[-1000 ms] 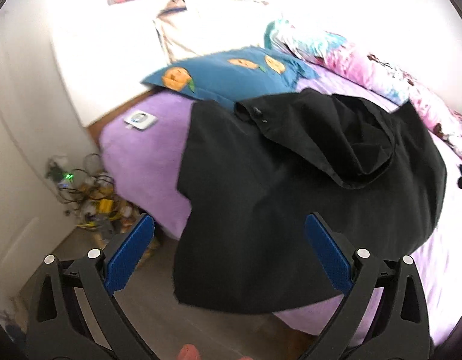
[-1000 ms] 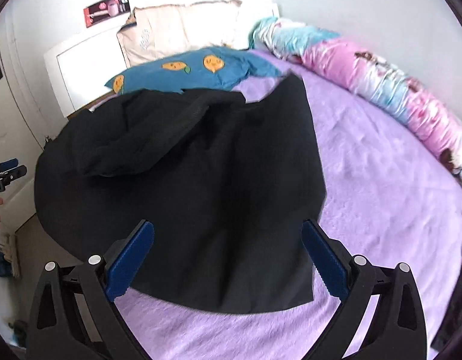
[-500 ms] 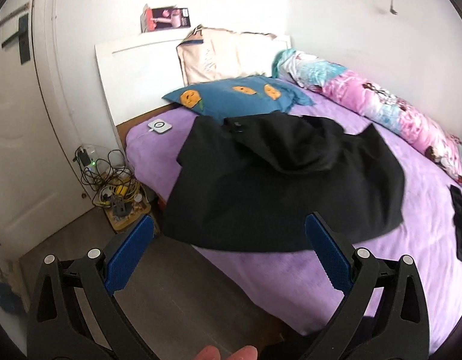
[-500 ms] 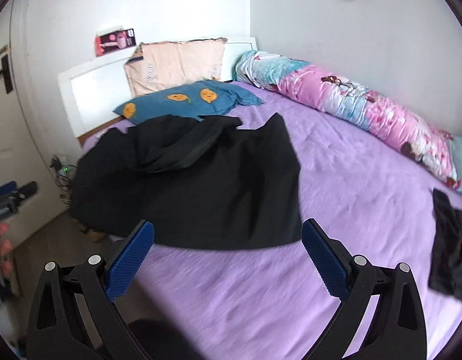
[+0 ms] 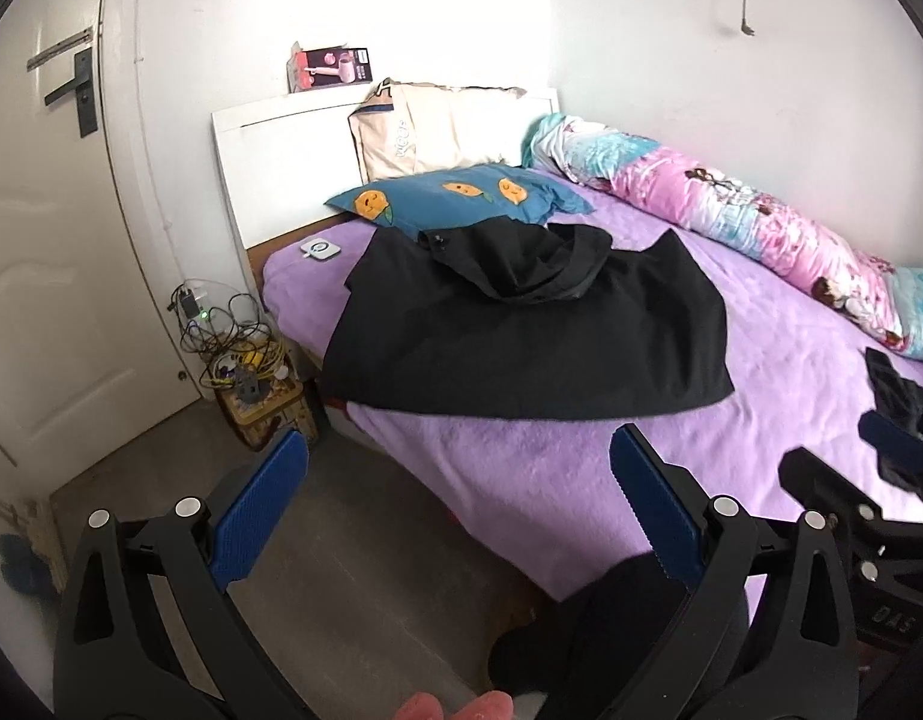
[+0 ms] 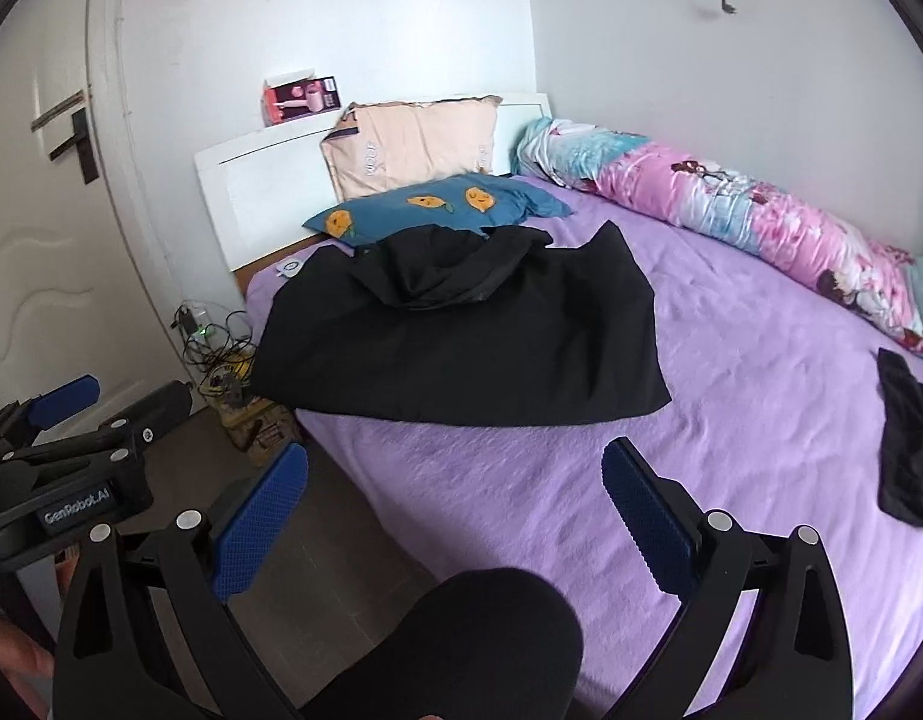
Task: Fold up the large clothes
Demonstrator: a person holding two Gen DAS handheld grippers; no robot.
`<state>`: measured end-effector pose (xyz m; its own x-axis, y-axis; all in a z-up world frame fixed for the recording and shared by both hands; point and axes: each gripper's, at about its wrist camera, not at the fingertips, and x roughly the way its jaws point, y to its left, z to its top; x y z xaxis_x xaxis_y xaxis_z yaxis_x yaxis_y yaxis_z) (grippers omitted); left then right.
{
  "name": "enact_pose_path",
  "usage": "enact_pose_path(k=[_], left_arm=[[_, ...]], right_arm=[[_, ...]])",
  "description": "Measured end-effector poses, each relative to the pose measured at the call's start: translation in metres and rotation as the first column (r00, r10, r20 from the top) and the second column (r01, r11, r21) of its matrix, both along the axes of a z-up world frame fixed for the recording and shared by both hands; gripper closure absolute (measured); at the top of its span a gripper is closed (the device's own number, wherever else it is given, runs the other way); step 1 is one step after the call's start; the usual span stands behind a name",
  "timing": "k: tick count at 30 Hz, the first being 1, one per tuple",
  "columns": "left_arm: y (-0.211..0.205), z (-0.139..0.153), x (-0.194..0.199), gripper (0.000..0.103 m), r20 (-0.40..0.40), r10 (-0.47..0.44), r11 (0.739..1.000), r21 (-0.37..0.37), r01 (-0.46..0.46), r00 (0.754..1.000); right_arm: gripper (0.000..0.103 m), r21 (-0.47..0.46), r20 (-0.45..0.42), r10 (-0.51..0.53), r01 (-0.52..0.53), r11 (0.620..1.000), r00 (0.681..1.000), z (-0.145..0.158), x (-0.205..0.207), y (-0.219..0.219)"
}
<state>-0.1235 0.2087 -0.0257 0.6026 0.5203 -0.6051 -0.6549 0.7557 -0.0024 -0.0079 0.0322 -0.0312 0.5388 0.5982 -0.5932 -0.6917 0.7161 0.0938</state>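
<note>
Ahead of your left gripper (image 5: 458, 504) the garment (image 5: 521, 336) lies on the bed (image 5: 791, 360), pillow (image 5: 455, 201) behind it. Your right gripper (image 6: 455, 498) has a second garment (image 6: 908, 456), possibly crumpled, on its right.

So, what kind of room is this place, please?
Most likely a home bedroom: a bed with a purple fleece cover, a blue pillow with orange fruit faces against a white headboard, and a large black garment spread on the bed.
</note>
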Motion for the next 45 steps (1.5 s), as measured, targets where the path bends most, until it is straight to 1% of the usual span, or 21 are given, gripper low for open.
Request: enact_pose_path(k=[3, 6, 8, 11, 13, 15, 23, 26, 29, 33, 40, 45], left_arm=[[-0.006, -0.003, -0.012, 0.006, -0.024, 0.025, 1.000, -0.018, -0.026, 0.999], [-0.012, -0.008, -0.023, 0.006, -0.030, 0.024, 0.999, -0.026, -0.025, 0.999], [-0.015, -0.010, -0.029, 0.006, -0.036, 0.023, 1.000, -0.018, -0.023, 0.999], [-0.013, -0.009, -0.033, 0.006, -0.032, 0.039, 0.999, -0.020, -0.040, 0.999], [-0.013, -0.005, -0.036, 0.006, -0.022, 0.050, 0.999, -0.002, -0.050, 0.999], [-0.011, -0.002, -0.037, 0.006, -0.008, 0.053, 0.999, -0.009, -0.053, 0.999], [-0.008, 0.000, -0.034, 0.006, -0.009, 0.047, 0.999, -0.006, -0.047, 0.999], [-0.008, 0.000, -0.035, 0.006, -0.002, 0.046, 0.999, -0.023, -0.046, 0.999], [-0.010, -0.001, -0.035, 0.006, -0.006, 0.050, 0.999, -0.022, -0.050, 0.999], [-0.012, -0.001, -0.037, 0.006, -0.009, 0.049, 0.999, -0.013, -0.049, 0.999], [-0.012, 0.000, -0.034, 0.006, -0.019, 0.045, 0.999, -0.019, -0.046, 0.999], [-0.014, 0.002, -0.033, 0.006, -0.012, 0.047, 0.999, -0.019, -0.047, 0.999]], right_arm=[[0.006, 0.001, 0.014, -0.011, 0.011, 1.000, 1.000, 0.005, -0.011, -0.005], [0.006, 0.005, 0.031, -0.002, 0.002, 1.000, 1.000, 0.006, -0.023, -0.007], [0.006, -0.002, 0.019, 0.010, -0.010, 1.000, 1.000, 0.003, -0.026, -0.006], [0.006, -0.006, 0.001, 0.012, -0.012, 1.000, 1.000, -0.002, -0.032, -0.005], [0.006, -0.014, 0.006, 0.013, -0.013, 1.000, 1.000, -0.004, -0.034, -0.005], [0.006, -0.008, 0.005, 0.020, -0.020, 1.000, 1.000, -0.004, -0.036, -0.005], [0.006, -0.006, 0.007, 0.011, -0.011, 1.000, 1.000, -0.003, -0.034, -0.007], [0.006, -0.003, 0.002, 0.028, -0.028, 1.000, 1.000, -0.003, -0.035, -0.007], [0.006, -0.004, 0.002, 0.043, -0.043, 0.999, 0.999, -0.002, -0.037, -0.007], [0.006, -0.005, -0.005, 0.043, -0.043, 0.999, 0.999, -0.003, -0.037, -0.007], [0.006, -0.011, -0.004, 0.044, -0.044, 0.999, 0.999, -0.004, -0.037, -0.006], [0.006, -0.012, -0.010, 0.048, -0.048, 0.999, 0.999, -0.006, -0.036, -0.008]])
